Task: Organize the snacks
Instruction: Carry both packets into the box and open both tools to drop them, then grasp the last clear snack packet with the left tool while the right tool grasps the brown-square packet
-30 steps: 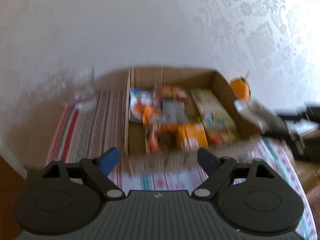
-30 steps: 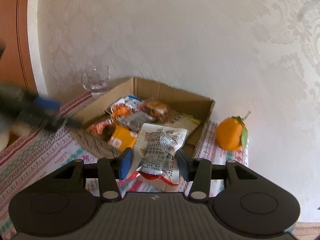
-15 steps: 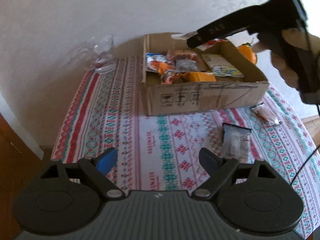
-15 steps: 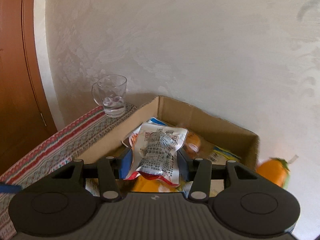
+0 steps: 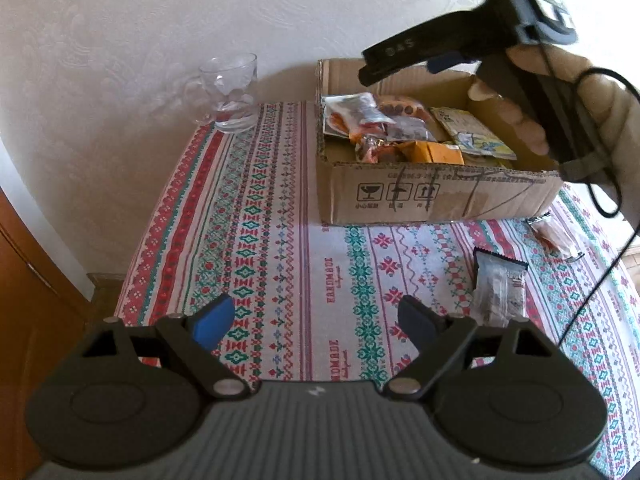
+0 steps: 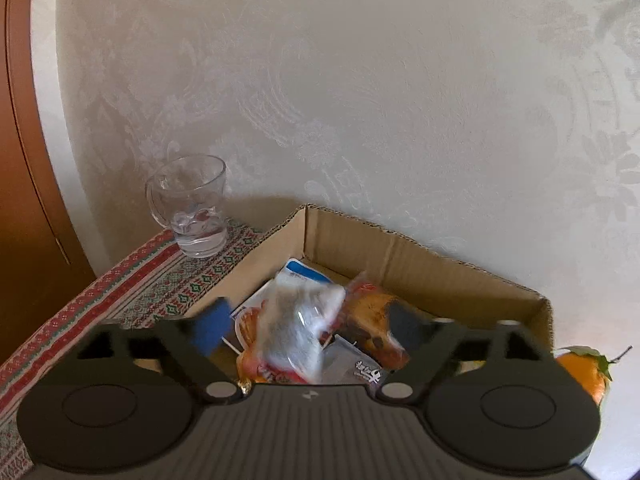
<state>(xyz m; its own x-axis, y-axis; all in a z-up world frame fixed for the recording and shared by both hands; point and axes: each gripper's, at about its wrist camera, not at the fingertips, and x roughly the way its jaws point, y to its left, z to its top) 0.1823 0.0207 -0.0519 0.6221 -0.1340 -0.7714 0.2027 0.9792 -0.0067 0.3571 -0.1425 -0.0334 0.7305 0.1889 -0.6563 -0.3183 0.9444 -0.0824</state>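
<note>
A cardboard box [image 5: 420, 196] holding several snack packs stands at the back of the patterned tablecloth [image 5: 280, 240]. My right gripper [image 6: 308, 328] hovers over the box [image 6: 400, 256], open, and a grey-and-white snack pack [image 6: 296, 328] drops blurred between its fingers. In the left wrist view the right gripper [image 5: 404, 60] is above the box's far wall. My left gripper [image 5: 316, 324] is open and empty, low over the cloth's near side. A grey snack pack [image 5: 498, 286] and a clear pack [image 5: 554, 236] lie on the cloth, right of it.
A glass mug [image 5: 230, 94] stands at the back left of the table, also seen in the right wrist view [image 6: 192, 206]. An orange with a leaf [image 6: 584, 368] sits right of the box. A wooden door [image 6: 24, 160] is to the left. A cable [image 5: 600, 240] hangs at the right.
My right gripper opened over the box and let go of the grey-and-white snack pack, which is falling. My left gripper pulled back from the box toward the near side of the table.
</note>
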